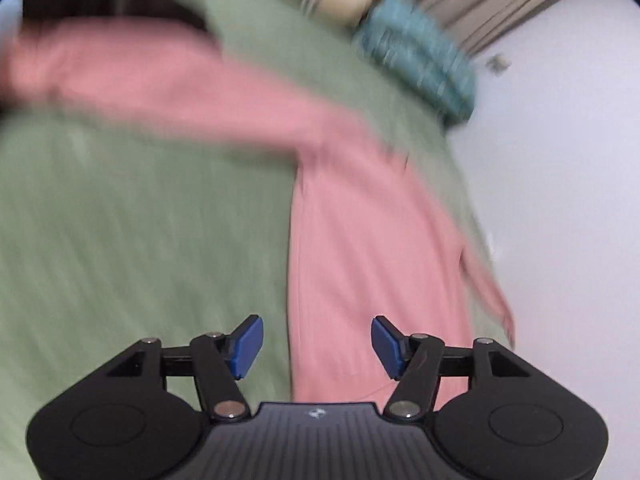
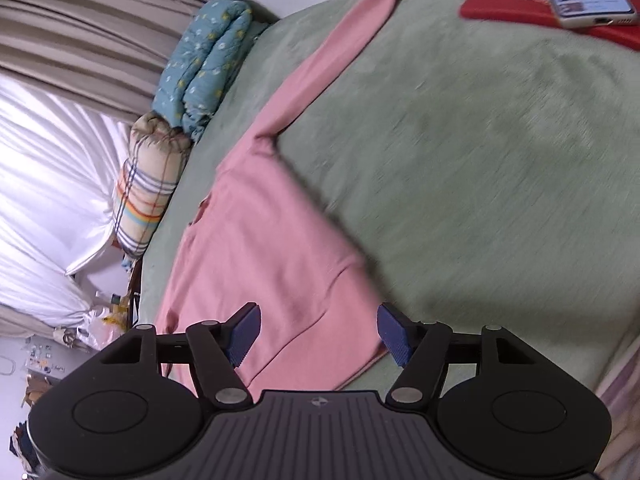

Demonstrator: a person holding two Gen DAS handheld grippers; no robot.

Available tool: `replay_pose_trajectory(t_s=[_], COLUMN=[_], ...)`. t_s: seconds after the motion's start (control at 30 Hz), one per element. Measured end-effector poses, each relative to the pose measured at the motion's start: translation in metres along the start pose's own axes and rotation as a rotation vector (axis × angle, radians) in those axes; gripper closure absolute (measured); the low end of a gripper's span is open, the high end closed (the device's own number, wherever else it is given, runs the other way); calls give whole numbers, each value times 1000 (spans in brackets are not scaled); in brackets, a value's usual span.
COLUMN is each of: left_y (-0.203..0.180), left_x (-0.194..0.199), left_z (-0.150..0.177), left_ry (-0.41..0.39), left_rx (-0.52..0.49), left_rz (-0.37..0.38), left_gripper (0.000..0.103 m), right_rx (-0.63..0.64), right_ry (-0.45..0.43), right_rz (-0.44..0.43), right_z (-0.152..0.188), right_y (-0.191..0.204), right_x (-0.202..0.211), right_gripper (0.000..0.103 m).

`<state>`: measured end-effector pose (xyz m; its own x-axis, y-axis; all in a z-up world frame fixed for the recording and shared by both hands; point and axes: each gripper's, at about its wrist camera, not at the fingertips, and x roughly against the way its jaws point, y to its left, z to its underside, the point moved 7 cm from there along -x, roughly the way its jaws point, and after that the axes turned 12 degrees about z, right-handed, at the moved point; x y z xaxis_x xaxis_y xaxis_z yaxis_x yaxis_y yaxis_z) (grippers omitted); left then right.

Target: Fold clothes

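One pink garment [image 2: 260, 248] is lying spread on the green bedcover [image 2: 480, 160], one sleeve stretching away. Two grippers are hovering above it: the left gripper [image 1: 317, 346] and right gripper [image 2: 319, 332], each with jaws standing apart, gripping nothing. Two rolled quilts [image 2: 204, 64] are lying at the bed's edge.

You have a pink long-sleeved top [image 2: 256, 256] lying flat on the green bedspread [image 2: 480, 160], its body partly folded, one sleeve stretched straight out across the bedspread.
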<state>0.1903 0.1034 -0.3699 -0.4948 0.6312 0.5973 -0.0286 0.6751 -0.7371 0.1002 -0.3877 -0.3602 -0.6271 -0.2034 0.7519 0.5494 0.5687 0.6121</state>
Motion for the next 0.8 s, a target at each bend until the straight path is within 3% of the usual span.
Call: replay_pose_trajectory(t_s=[0.1, 0.23, 0.3, 0.33, 0.5, 0.73, 0.8], left_y=[-5, -5, 0, 6, 25, 37, 42], left_x=[-33, -59, -65, -65, -39, -41, -45], left_z=[24, 30, 33, 33, 25, 29, 29], left_ry=[20, -1, -9, -5, -87, -42, -39], left_rx=[-16, -6, 16, 28, 167, 235, 267], left_rz=[-36, -56, -87, -107, -37, -7, 2], left_gripper=[45, 47, 87, 98, 99, 98, 97], right_rx=[-24, -58, -82, -89, -67, 38, 73], right_ry=[2, -3, 3, 7, 52, 121, 146], right_rz=[-25, -31, -38, -45, -39, -50, -35], right_z=[-2, 2, 5, 5, 0, 1, 3], right_y=[-10, -22, -28, -29, -28, 3, 8], right_x=[6, 10, 7, 6, -15, -61, -70], right_gripper=[39, 39, 39, 39, 38, 38, 44])
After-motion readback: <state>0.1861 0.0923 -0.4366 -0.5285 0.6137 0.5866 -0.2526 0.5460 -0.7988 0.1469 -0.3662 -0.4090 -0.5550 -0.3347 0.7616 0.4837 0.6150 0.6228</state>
